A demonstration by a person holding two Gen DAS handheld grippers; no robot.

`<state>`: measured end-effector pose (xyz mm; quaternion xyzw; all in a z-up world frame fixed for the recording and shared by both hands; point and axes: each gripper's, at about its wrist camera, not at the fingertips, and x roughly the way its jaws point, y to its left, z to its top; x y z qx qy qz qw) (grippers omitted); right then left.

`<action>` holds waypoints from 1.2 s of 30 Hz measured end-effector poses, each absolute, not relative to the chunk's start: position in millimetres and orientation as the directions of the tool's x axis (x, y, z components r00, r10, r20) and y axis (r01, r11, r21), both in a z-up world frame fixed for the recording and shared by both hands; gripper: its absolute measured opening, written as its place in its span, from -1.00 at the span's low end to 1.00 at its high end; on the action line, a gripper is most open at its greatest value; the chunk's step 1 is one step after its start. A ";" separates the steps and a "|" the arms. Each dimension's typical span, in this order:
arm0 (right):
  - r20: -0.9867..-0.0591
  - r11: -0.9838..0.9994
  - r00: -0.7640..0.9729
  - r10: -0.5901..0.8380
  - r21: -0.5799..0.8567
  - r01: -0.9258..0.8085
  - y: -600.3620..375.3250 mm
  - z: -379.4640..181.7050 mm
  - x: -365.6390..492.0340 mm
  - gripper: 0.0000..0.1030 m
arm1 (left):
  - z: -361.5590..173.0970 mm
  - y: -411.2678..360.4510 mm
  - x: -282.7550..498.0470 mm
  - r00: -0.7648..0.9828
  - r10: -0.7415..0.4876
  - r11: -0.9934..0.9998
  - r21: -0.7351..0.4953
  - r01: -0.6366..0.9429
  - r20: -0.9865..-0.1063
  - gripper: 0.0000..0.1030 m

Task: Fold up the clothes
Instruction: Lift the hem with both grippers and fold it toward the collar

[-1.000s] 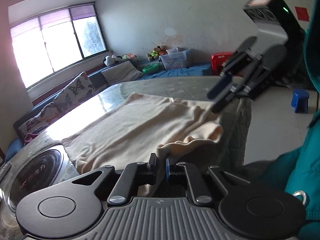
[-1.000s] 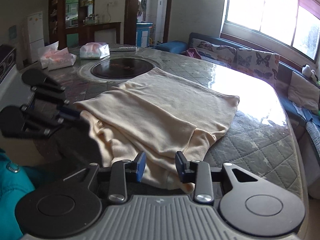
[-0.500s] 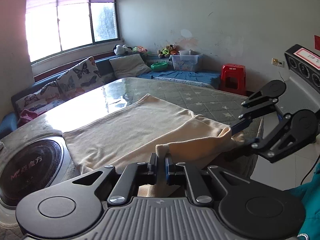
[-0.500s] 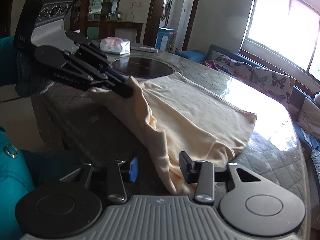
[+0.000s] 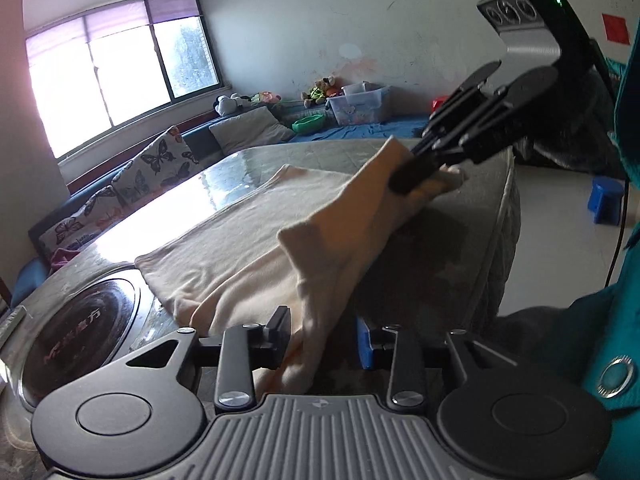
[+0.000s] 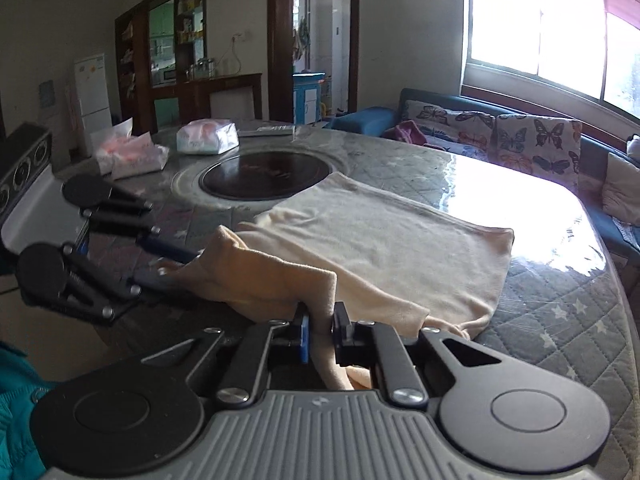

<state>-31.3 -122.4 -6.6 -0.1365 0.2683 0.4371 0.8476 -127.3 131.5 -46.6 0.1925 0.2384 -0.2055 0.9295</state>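
A cream garment (image 5: 248, 240) lies partly folded on the quilted table (image 5: 472, 248), and its near corner is lifted. In the left wrist view my left gripper (image 5: 322, 338) is open, with a fold of the cloth hanging loose between its fingers. My right gripper (image 5: 404, 180) comes in from the upper right and pinches the raised corner. In the right wrist view my right gripper (image 6: 320, 332) is shut on a bunch of the cream garment (image 6: 380, 232). The left gripper (image 6: 168, 266) sits at the left, jaws apart, at the cloth's edge.
A round black hob (image 6: 264, 176) is set into the table behind the garment. Two tissue packs (image 6: 208, 138) lie at the far left. A sofa with butterfly cushions (image 6: 500, 140) runs under the window. A blue stool (image 5: 608, 200) stands on the floor, and a teal sleeve (image 5: 592, 320) is close by.
My left gripper, shut on the cloth half a second ago, has opened. My right gripper, open then, has shut on the garment's near corner and holds it raised.
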 end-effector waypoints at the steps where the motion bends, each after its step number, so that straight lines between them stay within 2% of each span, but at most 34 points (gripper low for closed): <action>1: -0.571 0.584 0.477 0.668 0.005 -0.812 -122.2 -6.3 -31.4 -0.80 | -48.0 132.2 -127.4 0.804 -0.284 0.842 0.266 0.470 -0.522 -0.29; 4: -0.557 0.591 0.485 0.674 0.012 -0.807 -122.4 -6.1 -33.9 -0.81 | -48.4 136.5 -126.4 0.800 -0.289 0.848 0.247 0.469 -0.527 -0.85; 6: -0.539 0.596 0.493 0.683 0.021 -0.803 -125.2 -5.0 -38.2 -0.82 | -43.4 138.8 -128.6 0.805 -0.295 0.855 0.233 0.463 -0.515 -0.89; 13: -0.449 0.598 0.528 0.721 0.019 -0.801 -144.5 17.8 -61.2 -0.82 | -5.2 141.5 -159.7 0.808 -0.379 0.855 0.164 0.493 -0.450 -0.91; 19: -0.444 0.572 0.506 0.739 0.018 -0.820 -158.8 36.3 -82.4 -0.82 | 9.6 144.6 -175.2 0.802 -0.405 0.859 0.116 0.498 -0.439 -0.91; 26: -0.474 0.563 0.488 0.733 0.020 -0.826 -142.0 44.2 -47.8 -0.82 | 13.8 159.8 -129.2 0.807 -0.369 0.893 0.063 0.445 -0.460 -0.91; 31: -0.491 0.558 0.480 0.728 0.017 -0.829 -124.2 52.8 -3.4 -0.82 | 22.4 169.5 -84.2 0.823 -0.337 0.909 0.070 0.411 -0.457 -0.91; 36: -0.532 0.546 0.464 0.709 -0.003 -0.838 -96.7 51.8 55.7 -0.82 | 18.8 180.0 -27.5 0.824 -0.279 0.929 0.077 0.361 -0.494 -0.91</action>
